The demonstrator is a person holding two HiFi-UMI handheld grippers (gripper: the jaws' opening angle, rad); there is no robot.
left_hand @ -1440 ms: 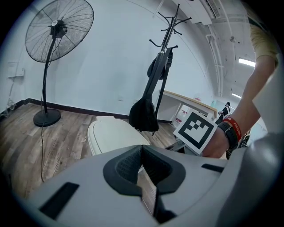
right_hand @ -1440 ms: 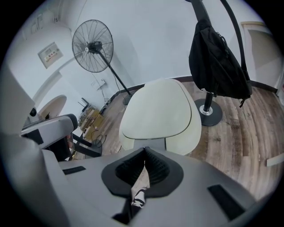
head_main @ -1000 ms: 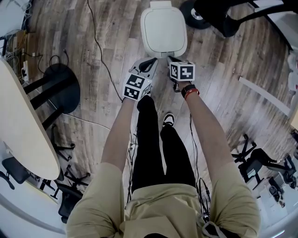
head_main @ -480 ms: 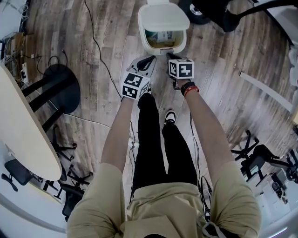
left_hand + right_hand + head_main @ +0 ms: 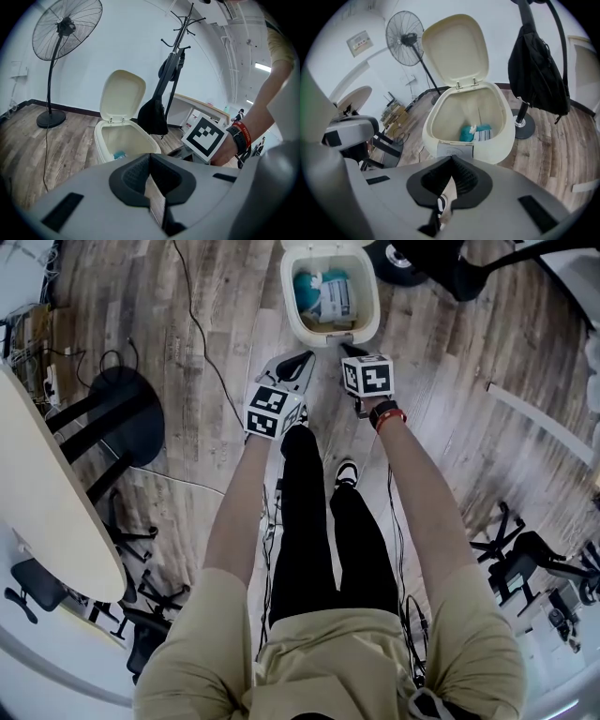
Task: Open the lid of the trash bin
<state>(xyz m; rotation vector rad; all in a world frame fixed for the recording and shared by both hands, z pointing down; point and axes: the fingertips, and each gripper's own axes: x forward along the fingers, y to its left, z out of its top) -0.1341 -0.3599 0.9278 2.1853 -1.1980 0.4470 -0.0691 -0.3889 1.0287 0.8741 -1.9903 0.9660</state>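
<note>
The trash bin (image 5: 289, 298) stands on the wooden floor, straight ahead of the person and just beyond both claws. Its lid (image 5: 456, 49) is already swung up and stands nearly upright on the hinges at the far rim, so the task is judged to be done or almost done.

The left claw (image 5: 305, 358) and the right claw (image 5: 349, 350) are held side by side, pointing toward the front wall of the bin. The right one is nearer to it, close to the grey plate (image 5: 339, 337) at the front rim, though touching cannot be confirmed. The left one is set a little back and to the side. Each claw is clenched, tip against tip, and nothing is held in either. Only floor is seen through the narrow slit below the tips.

If the lid must be pushed further back, it would be reached over the open mouth, away from the person, and the right claw is better placed.

In the head view the lid is seen only as a thin edge at the top border. Its inner face is shown fully by the right gripper view, together with a teal packet (image 5: 468, 132) at the bottom of the bin. The lid's tilt is shown from the side by the left gripper view.
</note>
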